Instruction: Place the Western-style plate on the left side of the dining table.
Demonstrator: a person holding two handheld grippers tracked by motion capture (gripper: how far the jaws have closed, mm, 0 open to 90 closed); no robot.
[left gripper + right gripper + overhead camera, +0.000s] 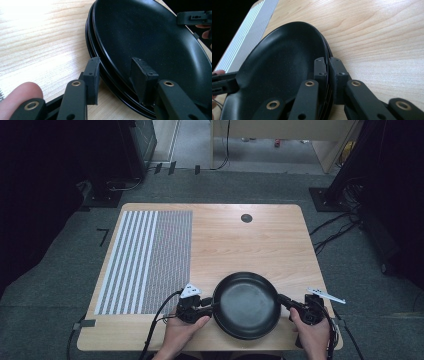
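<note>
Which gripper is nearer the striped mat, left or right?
Left. The left gripper sits between the striped mat and the black plates; the right gripper is beyond them.

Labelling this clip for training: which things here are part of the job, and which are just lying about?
In use:
- black plates, stacked
- right tongs, shut on the stack's rim
- left tongs, open astride the opposite rim

Lying about:
- striped mat on the table
- cables on the floor

Light: bench (pixel 240 245) evenly lit from above; surroundings left dark.
Glare: wood washed out upper left in left gripper view.
Focus: near jaws slightly blurred.
</note>
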